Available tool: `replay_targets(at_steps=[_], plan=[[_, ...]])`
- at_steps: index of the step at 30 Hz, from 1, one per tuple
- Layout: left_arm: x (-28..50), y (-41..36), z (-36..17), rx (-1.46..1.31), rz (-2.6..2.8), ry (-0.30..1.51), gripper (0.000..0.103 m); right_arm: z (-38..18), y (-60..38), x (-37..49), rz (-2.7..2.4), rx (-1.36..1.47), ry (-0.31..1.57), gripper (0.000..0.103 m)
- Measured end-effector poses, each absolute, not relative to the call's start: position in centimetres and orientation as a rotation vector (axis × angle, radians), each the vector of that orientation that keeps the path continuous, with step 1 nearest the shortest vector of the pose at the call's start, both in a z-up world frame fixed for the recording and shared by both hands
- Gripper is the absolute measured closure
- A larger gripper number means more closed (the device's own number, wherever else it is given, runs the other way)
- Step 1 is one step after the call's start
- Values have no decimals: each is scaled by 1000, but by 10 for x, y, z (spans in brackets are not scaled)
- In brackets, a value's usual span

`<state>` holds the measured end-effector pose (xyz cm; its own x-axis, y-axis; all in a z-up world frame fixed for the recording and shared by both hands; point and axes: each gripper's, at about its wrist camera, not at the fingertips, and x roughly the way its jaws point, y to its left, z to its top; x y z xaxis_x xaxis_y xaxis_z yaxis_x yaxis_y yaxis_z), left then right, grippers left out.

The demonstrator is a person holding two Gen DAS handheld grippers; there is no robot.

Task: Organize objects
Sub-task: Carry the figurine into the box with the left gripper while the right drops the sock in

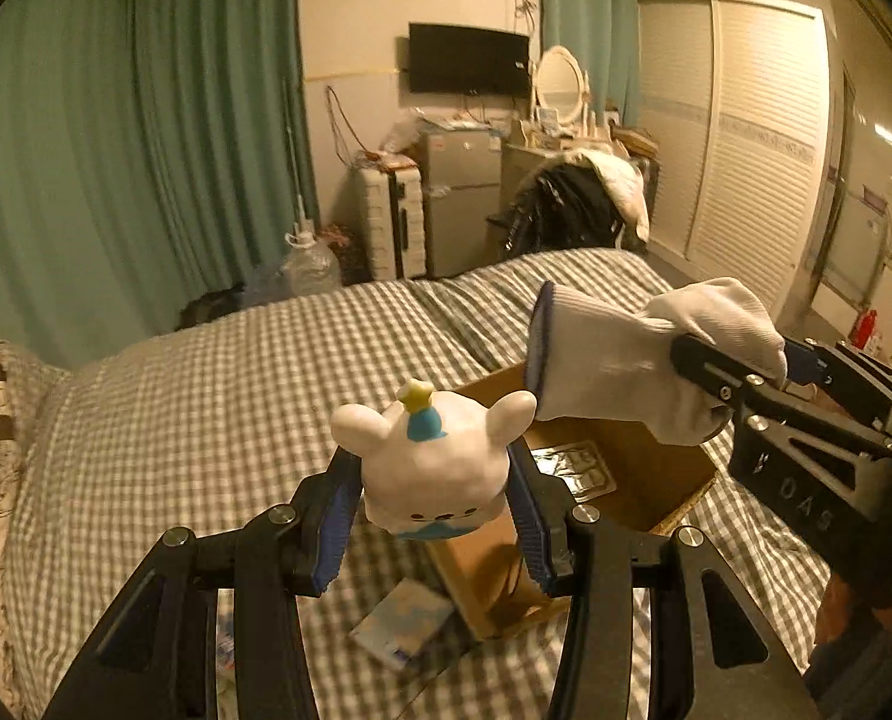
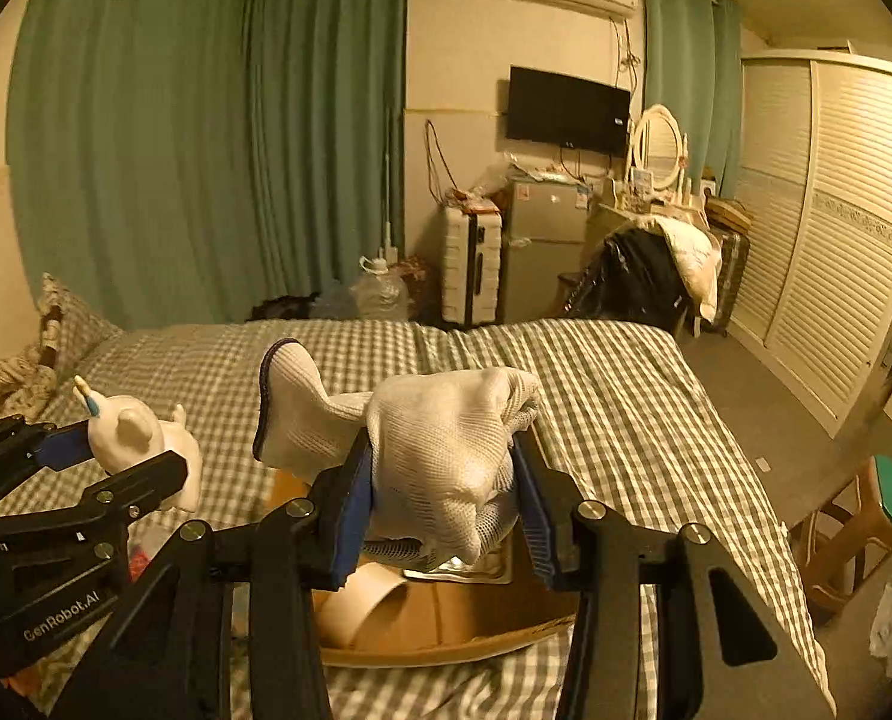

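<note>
My left gripper (image 1: 437, 516) is shut on a white bear toy (image 1: 434, 462) with a blue and yellow star on its head, held above the bed near the left edge of an open cardboard box (image 1: 643, 468). My right gripper (image 2: 446, 498) is shut on a white knitted glove (image 2: 440, 450) and holds it over the same box (image 2: 446, 618). The glove (image 1: 625, 348) and right gripper also show at the right of the left wrist view. The toy (image 2: 140, 438) and left gripper show at the left of the right wrist view. A silver blister pack (image 1: 577, 471) lies inside the box.
The box sits on a checked grey and white bed (image 1: 206, 396). A small light blue packet (image 1: 401, 630) lies on the bed before the box. A pale curved object (image 2: 368, 600) lies inside the box. A wooden stool (image 2: 859, 516) stands right of the bed.
</note>
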<state>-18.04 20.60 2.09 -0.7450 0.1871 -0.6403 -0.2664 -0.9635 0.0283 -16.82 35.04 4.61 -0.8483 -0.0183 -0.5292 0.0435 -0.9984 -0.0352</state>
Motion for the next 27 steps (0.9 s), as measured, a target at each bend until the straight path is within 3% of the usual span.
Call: replay_targets(at_steps=[10, 16, 17, 18, 21, 27], plan=[[-224, 240, -30, -1108, 2629, 249, 55, -4, 377, -211, -2955, 998, 8, 59], [-226, 245, -45, -1135, 2574, 234, 53, -15, 386, -214, -2951, 1017, -58, 50], [-225, 245, -45, -1138, 2568, 229, 51, -13, 388, -212, -2963, 1004, -70, 44], [-223, 244, -43, -1137, 2568, 229, 42, -11, 391, -212, -2972, 995, -75, 36], [-209, 237, -28, -1069, 2620, 232, 24, 4, 394, -200, -2996, 949, -74, 31], [-183, 208, 16, -968, 2703, 209, 18, 41, 378, -172, -3025, 872, 13, 25]])
